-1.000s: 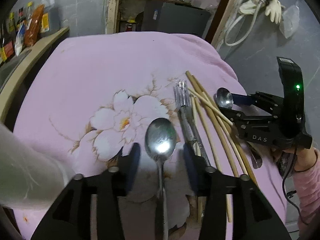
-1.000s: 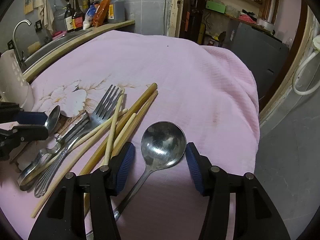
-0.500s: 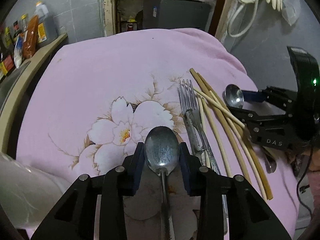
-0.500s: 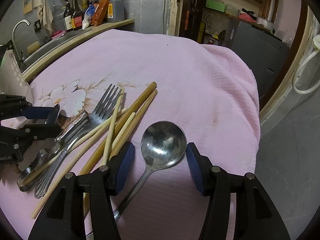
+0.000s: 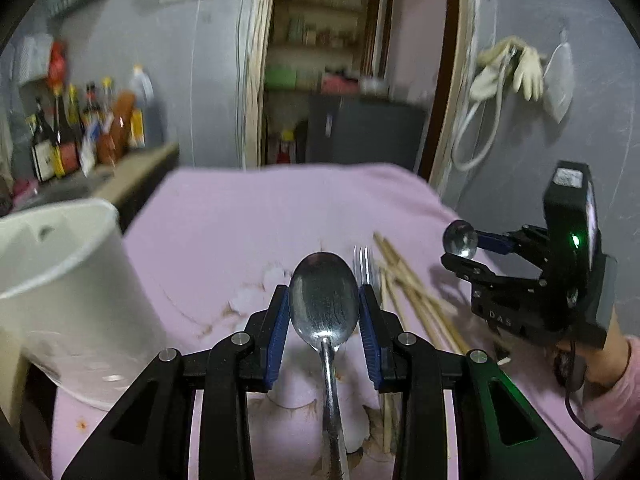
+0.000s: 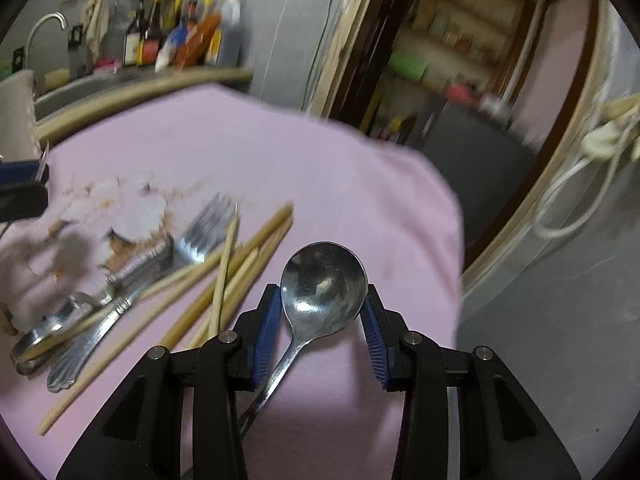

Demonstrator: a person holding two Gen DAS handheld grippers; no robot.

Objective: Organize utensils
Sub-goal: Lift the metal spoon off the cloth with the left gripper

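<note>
Both grippers have come up off the pink cloth (image 6: 360,184) since a second ago, each carrying a spoon, and the white container (image 5: 68,280) has come into the left view. The left gripper (image 5: 323,312) is clenched on the oval spoon (image 5: 323,304), bowl flush between the blue pads (image 5: 277,332), handle running back between the fingers. The right gripper (image 6: 323,312) grasps the round spoon (image 6: 324,288) the same way, handle angled left. Below them the fork (image 6: 200,236), the chopsticks (image 6: 240,264) and more steel cutlery lie heaped left of the right gripper; the cloth beyond is bare up to its far edge. The container stands at the cloth's left edge; contents cannot be seen. Farther back: bottles (image 6: 176,36) on a counter, a doorway.
</note>
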